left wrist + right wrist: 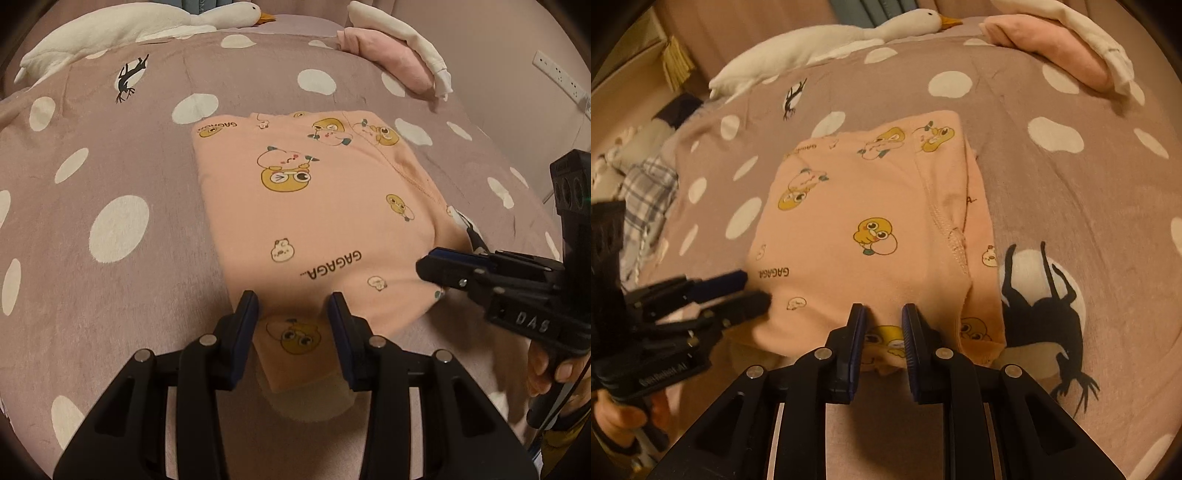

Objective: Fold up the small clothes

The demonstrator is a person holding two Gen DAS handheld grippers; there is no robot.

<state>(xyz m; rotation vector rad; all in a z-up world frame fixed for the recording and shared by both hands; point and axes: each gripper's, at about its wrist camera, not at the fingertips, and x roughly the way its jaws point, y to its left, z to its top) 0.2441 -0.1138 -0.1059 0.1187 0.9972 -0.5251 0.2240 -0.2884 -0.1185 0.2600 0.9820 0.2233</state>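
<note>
Here the peach cotton garment printed with yellow cartoon ducks lies folded on the mauve white-spotted bedspread. The left gripper is partly open astride the garment's near edge, cloth between its fingers, though a pinch cannot be told. The right gripper, narrowly parted, likewise straddles that near hem further right.

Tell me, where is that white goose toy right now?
The white goose toy lies along the far edge of the spotted bedspread, upper left in both views, beyond the peach garment, its beak pointing toward the pink folded clothes.
</note>
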